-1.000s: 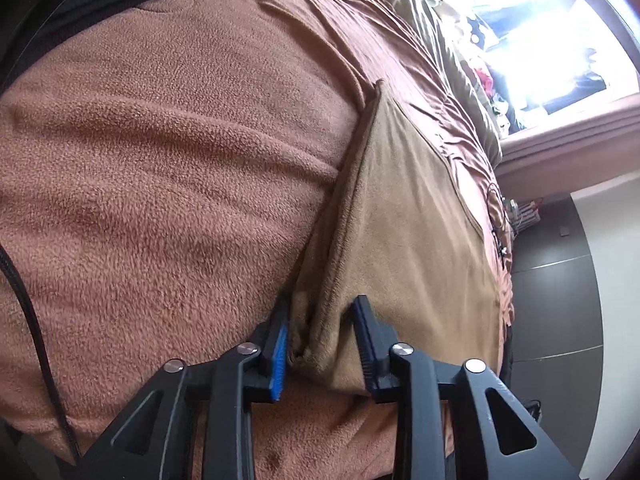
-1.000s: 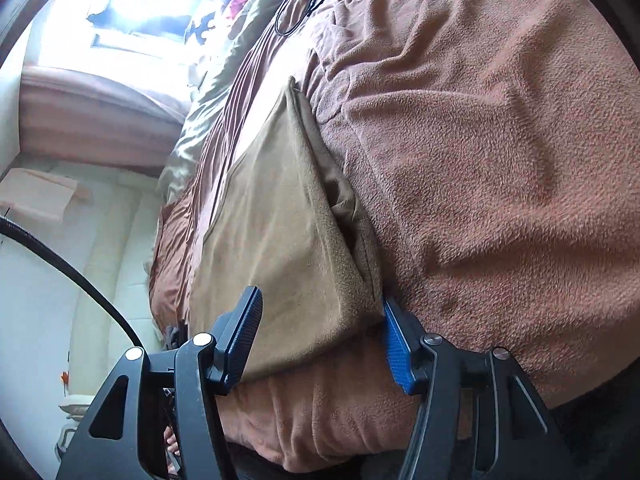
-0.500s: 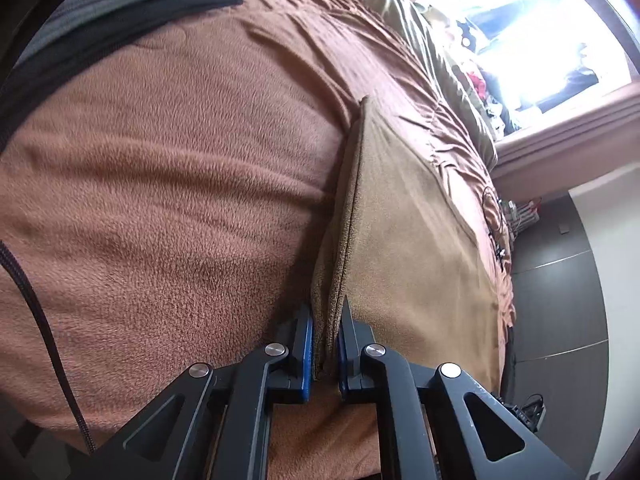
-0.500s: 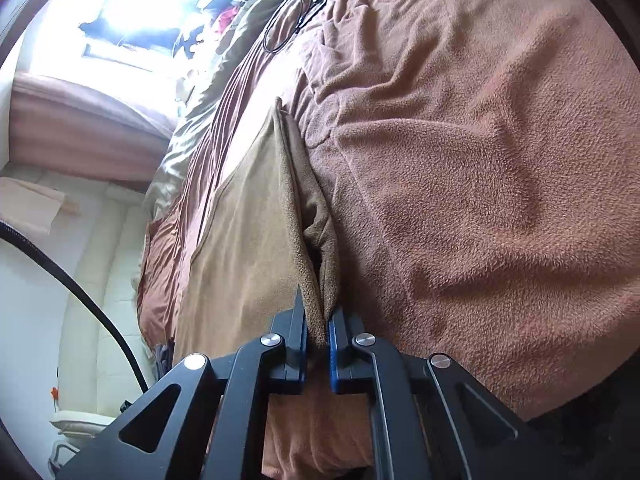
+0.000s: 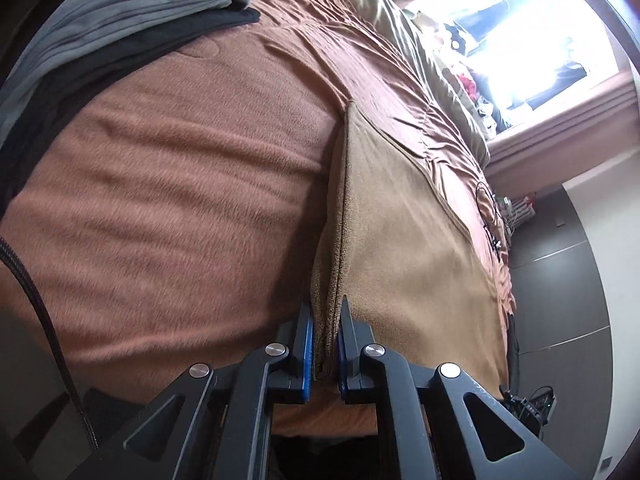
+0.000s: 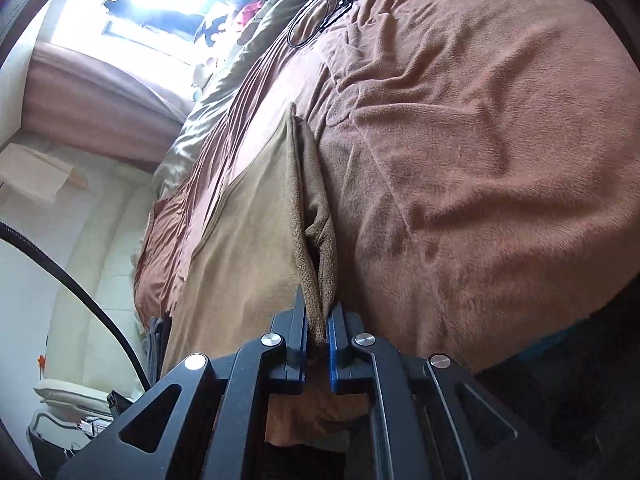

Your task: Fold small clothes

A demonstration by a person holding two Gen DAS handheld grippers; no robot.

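Observation:
A tan fleece cloth (image 5: 404, 232) lies on a brown fleece blanket (image 5: 168, 208) that covers a bed. My left gripper (image 5: 326, 320) is shut on one near corner of the cloth, whose doubled edge is pinched between the blue pads and lifted a little off the blanket. In the right wrist view the same tan cloth (image 6: 248, 220) stretches away to the left, and my right gripper (image 6: 318, 316) is shut on its other near corner, the bunched edge rising from between the pads.
Folded grey and black garments (image 5: 100, 20) lie at the far left of the bed. A black cable loop (image 6: 316, 20) rests on the blanket (image 6: 480, 160) near an olive quilt (image 6: 200, 120). A bright window (image 5: 520, 32) is beyond. A black hose (image 6: 80, 292) hangs left.
Both grippers closed from open onto the cloth's near corners, then drew them up slightly, so the edge between them now stands in a raised fold.

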